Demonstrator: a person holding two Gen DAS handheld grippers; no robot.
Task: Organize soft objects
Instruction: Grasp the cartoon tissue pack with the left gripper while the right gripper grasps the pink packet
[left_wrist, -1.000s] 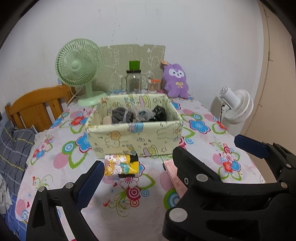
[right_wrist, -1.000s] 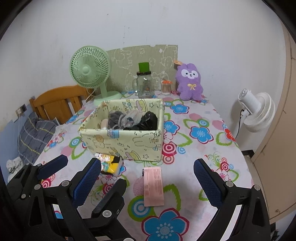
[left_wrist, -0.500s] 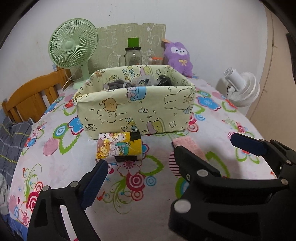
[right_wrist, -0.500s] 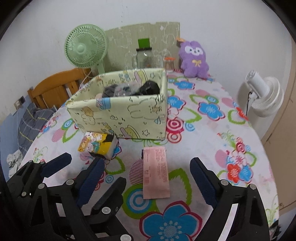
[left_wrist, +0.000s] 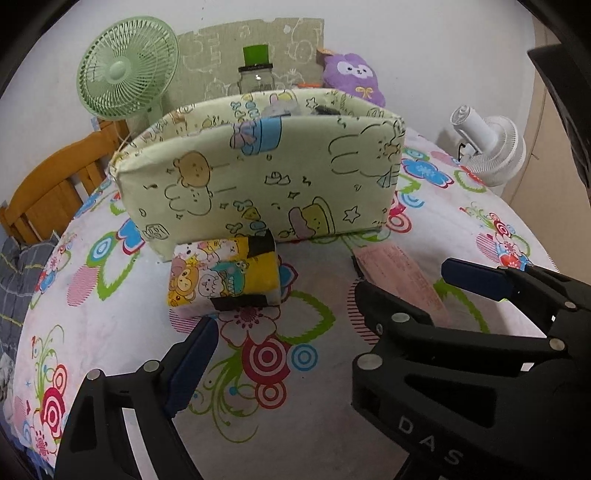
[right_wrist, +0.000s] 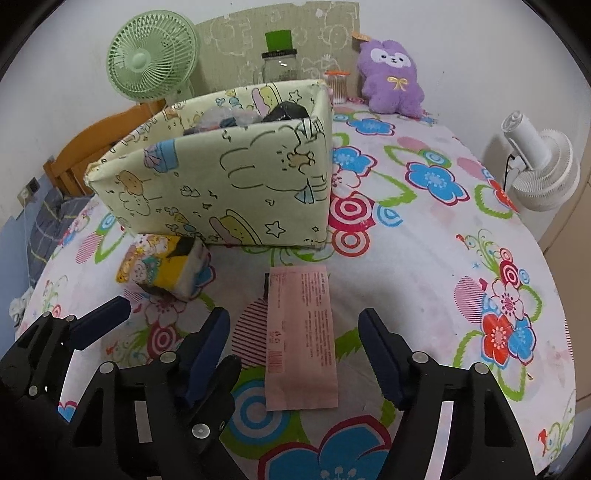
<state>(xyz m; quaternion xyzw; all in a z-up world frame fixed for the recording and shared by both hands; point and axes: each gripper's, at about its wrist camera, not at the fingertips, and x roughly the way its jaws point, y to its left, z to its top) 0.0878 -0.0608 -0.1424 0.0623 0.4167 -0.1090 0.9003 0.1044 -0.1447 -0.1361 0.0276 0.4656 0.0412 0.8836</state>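
Observation:
A pale green fabric box printed with cartoons stands on the flowered tablecloth and holds dark soft items. A rolled yellow cartoon-print cloth lies just in front of the box; it also shows in the right wrist view. A flat pink packet lies to its right. My left gripper is open, low over the table, just short of the roll. My right gripper is open, its jaws on either side of the pink packet.
A green desk fan, a glass jar with a green lid and a purple plush stand behind the box. A white fan sits off the table's right edge. A wooden chair is at the left.
Both grippers have dropped lower and moved forward toward the table. The roll and the pink packet now appear much closer. Nothing has been taken hold of.

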